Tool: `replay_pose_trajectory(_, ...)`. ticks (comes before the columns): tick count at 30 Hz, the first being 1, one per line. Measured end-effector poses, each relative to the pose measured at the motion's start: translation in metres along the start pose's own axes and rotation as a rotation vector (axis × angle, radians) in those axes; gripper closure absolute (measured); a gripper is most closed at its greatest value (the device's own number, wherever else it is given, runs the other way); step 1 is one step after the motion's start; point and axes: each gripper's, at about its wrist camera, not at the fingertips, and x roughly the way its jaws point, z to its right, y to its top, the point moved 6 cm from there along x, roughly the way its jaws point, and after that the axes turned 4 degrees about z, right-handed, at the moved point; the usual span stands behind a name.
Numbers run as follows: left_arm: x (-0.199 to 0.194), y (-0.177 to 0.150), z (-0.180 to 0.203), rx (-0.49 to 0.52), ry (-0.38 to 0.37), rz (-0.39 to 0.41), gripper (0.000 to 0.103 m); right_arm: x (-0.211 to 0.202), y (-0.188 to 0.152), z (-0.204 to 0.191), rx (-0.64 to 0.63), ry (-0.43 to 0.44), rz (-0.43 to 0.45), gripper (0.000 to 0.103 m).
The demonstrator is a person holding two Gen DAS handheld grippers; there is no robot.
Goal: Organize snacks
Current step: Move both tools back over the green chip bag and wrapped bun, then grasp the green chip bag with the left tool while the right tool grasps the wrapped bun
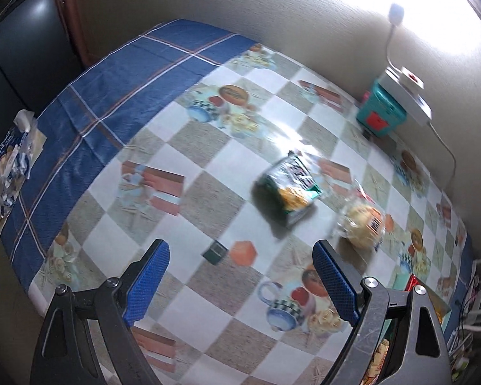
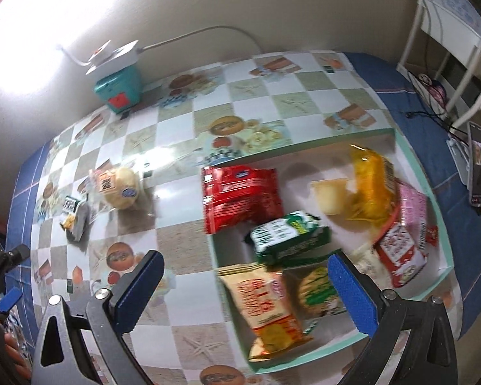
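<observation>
the checkered tablecloth (image 1: 208,147) lies bare from 9 to 12 o'clock in the left wrist view, so a gripper could pass freely there. at 2 o'clock a green snack bag (image 1: 285,189) and a wrapped bun (image 1: 364,224) lie close together with a narrow gap between. a teal box (image 1: 381,109) stands at the wall at 1 o'clock. in the right wrist view the mint-rimmed box (image 2: 439,199) is crowded with packets from 1 to 5 o'clock; its far corner at 1 o'clock shows bare floor.

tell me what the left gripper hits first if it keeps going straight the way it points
Probably just the bare checked tablecloth: nothing lies between the open left gripper. The green snack packet sits beyond and right, though depth is unclear.
</observation>
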Motion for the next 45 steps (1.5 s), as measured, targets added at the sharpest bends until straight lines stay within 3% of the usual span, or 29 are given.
replay_pose_trajectory(11,0.007,0.017,-0.05,-0.099,0.018,-0.004,0.012,0.015,-0.014,-0.055,-0.099,0.029,-0.019,0.0)
replay_pose_trajectory(18,0.015,0.023,-0.059,-0.115,0.012,-0.009,0.012,0.019,-0.019,-0.087,-0.167,0.065,-0.009,0.0)
replay_pose_trajectory(34,0.032,0.04,-0.001,-0.009,-0.099,0.033,0.012,0.036,0.016,-0.116,-0.117,0.203,0.082,0.0)
replay_pose_trajectory(41,0.059,0.042,0.02,0.024,-0.112,0.025,0.012,0.061,0.027,-0.12,-0.12,0.221,0.102,0.0)
replay_pose_trajectory(45,0.078,0.039,0.033,0.033,-0.156,0.002,0.012,0.072,0.033,-0.126,-0.128,0.239,0.114,0.0)
